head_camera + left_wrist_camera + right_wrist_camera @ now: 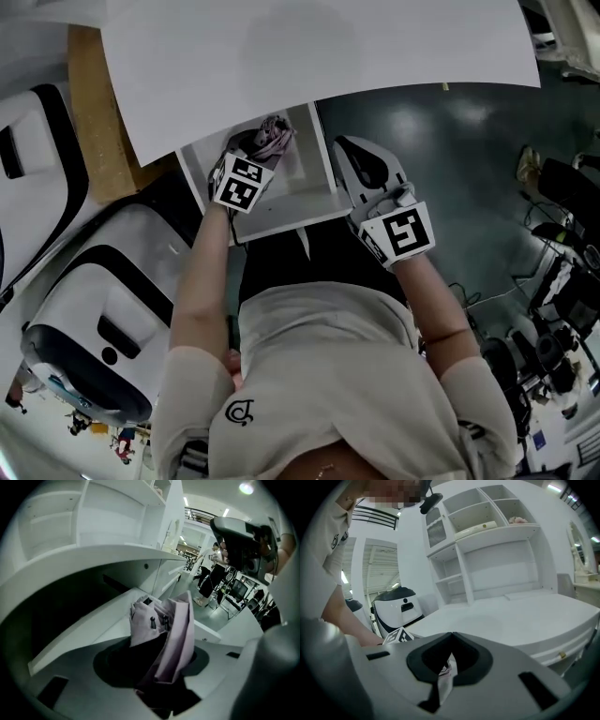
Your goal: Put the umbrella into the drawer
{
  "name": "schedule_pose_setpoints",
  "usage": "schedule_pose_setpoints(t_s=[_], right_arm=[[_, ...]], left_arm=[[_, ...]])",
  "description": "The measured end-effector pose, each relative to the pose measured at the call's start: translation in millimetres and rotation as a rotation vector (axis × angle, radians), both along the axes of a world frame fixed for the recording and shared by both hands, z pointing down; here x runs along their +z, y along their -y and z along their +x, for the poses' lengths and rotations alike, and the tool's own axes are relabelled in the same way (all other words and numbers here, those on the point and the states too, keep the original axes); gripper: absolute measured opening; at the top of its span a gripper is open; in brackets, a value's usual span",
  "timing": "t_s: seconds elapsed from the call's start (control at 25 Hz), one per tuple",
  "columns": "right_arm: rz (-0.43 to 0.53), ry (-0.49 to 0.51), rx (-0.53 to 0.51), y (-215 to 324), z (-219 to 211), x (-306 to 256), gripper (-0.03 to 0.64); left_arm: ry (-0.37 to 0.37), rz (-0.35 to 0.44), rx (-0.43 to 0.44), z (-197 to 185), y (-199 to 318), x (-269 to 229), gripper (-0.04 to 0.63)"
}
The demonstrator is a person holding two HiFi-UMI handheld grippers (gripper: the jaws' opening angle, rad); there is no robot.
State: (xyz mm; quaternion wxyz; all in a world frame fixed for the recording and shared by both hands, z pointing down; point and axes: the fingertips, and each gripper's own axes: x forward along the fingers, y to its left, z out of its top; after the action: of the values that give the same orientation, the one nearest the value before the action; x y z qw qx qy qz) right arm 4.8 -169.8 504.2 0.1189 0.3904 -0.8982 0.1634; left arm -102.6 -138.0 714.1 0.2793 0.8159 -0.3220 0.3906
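Observation:
A folded lilac umbrella (274,134) hangs over the open white drawer (323,159) under the desk top (328,56). My left gripper (258,142) is shut on it from the near side. In the left gripper view the umbrella (174,630) fills the space between the jaws, its tip pointing into the drawer, whose side wall (89,632) runs along the left. My right gripper (354,155) hovers just right of the drawer, touching nothing. In the right gripper view its (450,637) jaw tips meet, with nothing held.
Two white and black machines (94,319) stand at the left, beside a wooden board (94,112). Dark floor (469,169) with cables and equipment (562,281) lies to the right. Open shelving (487,527) rises behind the desk. A person (210,569) stands far off.

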Motion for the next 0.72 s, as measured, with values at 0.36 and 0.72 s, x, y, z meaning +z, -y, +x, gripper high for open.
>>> schedule_pose_setpoints(t_s=[0.36,0.72], right_arm=[[-0.034,-0.019,0.037,3.1,11.2,21.5,0.006],[-0.048,-0.037,0.034,3.4,14.5,24.6,0.006]], left_arm=[[0.010,-0.050,0.041,20.0,2.8,39.1,0.241],[0.055,-0.118,0.027,20.6,-5.6,73.0,0.253]])
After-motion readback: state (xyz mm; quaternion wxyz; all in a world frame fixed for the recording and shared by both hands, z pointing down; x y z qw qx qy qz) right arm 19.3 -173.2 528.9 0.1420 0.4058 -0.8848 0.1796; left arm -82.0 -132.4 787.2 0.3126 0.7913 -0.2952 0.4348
